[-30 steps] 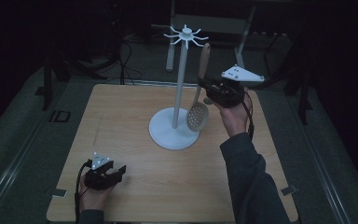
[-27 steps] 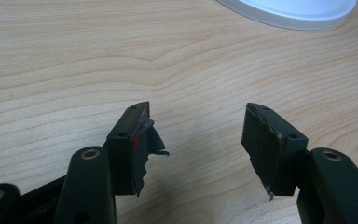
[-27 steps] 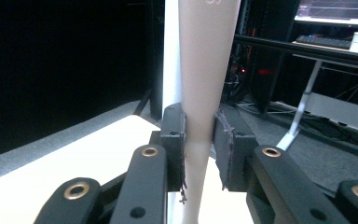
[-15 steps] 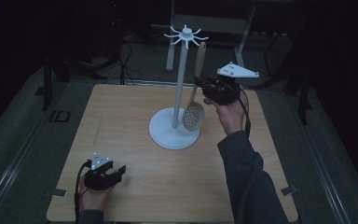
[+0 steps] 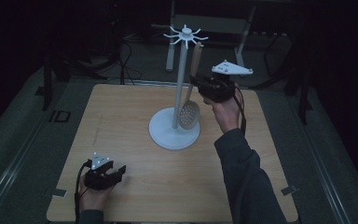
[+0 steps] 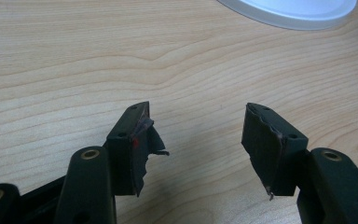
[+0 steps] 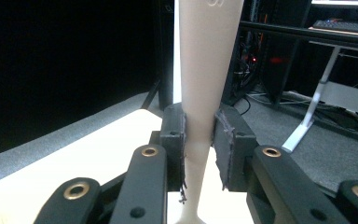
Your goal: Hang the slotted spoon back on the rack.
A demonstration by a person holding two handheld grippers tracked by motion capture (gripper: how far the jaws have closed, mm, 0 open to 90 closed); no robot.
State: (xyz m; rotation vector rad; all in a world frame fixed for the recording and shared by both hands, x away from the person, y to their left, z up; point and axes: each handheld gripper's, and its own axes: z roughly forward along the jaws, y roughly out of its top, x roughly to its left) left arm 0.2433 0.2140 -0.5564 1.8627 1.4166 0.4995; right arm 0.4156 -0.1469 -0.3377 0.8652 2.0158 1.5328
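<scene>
A white hook stand [image 5: 181,79] rises from a round base [image 5: 165,135] at the middle of the wooden table [image 5: 121,116]. A pale slotted spoon [image 5: 189,114] hangs upright just right of the pole, its handle top close to the hook ring [image 5: 185,33]. My right gripper [image 5: 196,85] is shut on the spoon's handle, whose pale shaft [image 7: 207,56] passes between the pads [image 7: 175,140]. My left gripper [image 5: 119,173] rests on the table's front left, open with nothing between its fingertips [image 6: 140,126]; the stand's base [image 6: 289,9] lies ahead of it.
Dark floor, cables and desk legs [image 5: 242,42] surround the table. Bare wood stretches between the left gripper and the stand. A person's sleeve [image 5: 242,172] crosses the table's right side.
The right gripper has carried the spoon slightly left, closer to the stand's pole. The left gripper has not moved.
</scene>
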